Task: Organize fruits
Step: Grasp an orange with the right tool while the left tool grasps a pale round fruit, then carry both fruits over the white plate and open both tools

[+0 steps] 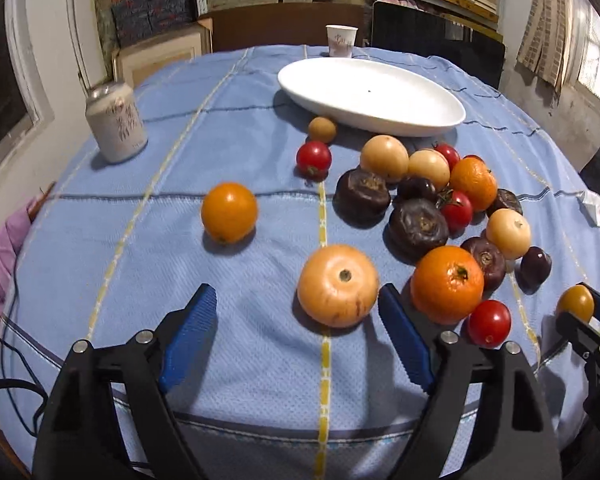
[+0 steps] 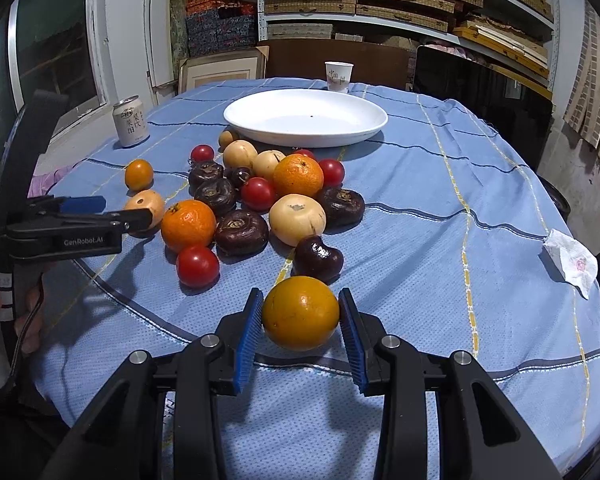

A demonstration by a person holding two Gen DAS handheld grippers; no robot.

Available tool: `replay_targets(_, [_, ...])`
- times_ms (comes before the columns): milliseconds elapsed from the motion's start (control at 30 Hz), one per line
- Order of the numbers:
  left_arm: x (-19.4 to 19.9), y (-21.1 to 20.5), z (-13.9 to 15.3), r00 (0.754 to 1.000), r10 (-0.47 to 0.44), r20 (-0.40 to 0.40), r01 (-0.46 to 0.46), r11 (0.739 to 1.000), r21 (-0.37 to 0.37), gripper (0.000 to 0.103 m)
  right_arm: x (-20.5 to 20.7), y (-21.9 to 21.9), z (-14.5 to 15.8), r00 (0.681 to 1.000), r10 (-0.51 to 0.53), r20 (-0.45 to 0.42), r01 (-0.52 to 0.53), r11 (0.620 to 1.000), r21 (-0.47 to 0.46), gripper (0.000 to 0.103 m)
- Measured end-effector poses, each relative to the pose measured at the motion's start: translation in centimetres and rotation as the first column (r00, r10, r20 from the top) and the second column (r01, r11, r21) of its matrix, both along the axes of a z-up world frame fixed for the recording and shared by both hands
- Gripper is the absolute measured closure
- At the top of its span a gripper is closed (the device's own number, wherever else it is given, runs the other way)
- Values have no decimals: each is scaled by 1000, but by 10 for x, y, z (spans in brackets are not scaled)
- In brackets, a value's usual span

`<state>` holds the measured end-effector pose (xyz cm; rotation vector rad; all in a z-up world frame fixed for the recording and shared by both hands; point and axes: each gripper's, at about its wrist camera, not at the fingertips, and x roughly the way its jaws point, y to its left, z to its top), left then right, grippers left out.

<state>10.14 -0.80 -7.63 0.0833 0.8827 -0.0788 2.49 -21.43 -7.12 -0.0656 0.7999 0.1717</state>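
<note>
Mixed fruit lies on the blue cloth before an empty white plate (image 1: 370,94) (image 2: 306,117): oranges, red tomatoes, pale round fruits and dark water chestnuts. My left gripper (image 1: 296,304) is open, with a large pale fruit (image 1: 337,285) just ahead between its fingertips, nearer the right finger. It shows in the right wrist view (image 2: 100,210) beside that fruit (image 2: 150,204). My right gripper (image 2: 300,314) is shut on a yellow-orange fruit (image 2: 300,312), also seen in the left wrist view (image 1: 575,303). A lone orange (image 1: 229,212) lies to the left.
A drink can (image 1: 116,122) (image 2: 131,122) stands at the left of the table. A paper cup (image 1: 341,41) (image 2: 338,76) stands behind the plate. A crumpled tissue (image 2: 571,262) lies at the right edge. Shelves of boxes fill the back.
</note>
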Motion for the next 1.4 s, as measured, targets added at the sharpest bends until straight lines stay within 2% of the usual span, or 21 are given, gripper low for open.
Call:
replay_targets(100, [3, -8, -3, 1000, -4, 11, 4, 999, 53, 23, -1, -1, 1, 1000, -2, 5, 2, 1000, -4, 64])
replay_targets(200, [4, -19, -4, 999, -47, 18, 45, 995, 93, 46, -1, -2, 1, 1000, -5, 6, 5, 1000, -2, 64])
replay_targets(233, [4, -24, -7, 998, -65, 2, 65, 992, 105, 59, -1, -3, 1, 1000, -8, 6, 8, 1000, -1, 64])
replay_targets(267, [4, -24, -8, 997, -75, -9, 76, 992, 103, 61, -1, -4, 1, 1000, -8, 6, 8, 1000, 0, 64])
replay_targets(400, [3, -21, -7, 998, -67, -12, 68, 994, 87, 62, -2, -4, 2, 1000, -7, 10, 7, 1000, 2, 64])
replay_targets(700, [-23, -10, 9, 999, -43, 11, 42, 994, 101, 62, 0, -8, 10, 1000, -6, 27, 6, 1000, 14, 64])
replay_targets(933, [-41, 2, 36, 998, -36, 50, 33, 997, 66, 62, 2, -14, 10, 999, -27, 28, 26, 1000, 15, 64])
replay_targets(1067, [-46, 10, 66, 995, -51, 89, 50, 999, 10, 62, 5, -22, 27, 997, -41, 66, 41, 999, 12, 64])
replay_targets(1267, [-27, 17, 114, 986, -86, 140, 99, 992, -84, 62, 25, -37, 66, 989, -49, 143, 47, 999, 17, 64])
replay_targets(1400, [17, 6, 131, 983, -115, 140, 130, 986, -103, 62, 65, -38, 90, 984, -17, 175, 14, 1000, 16, 64])
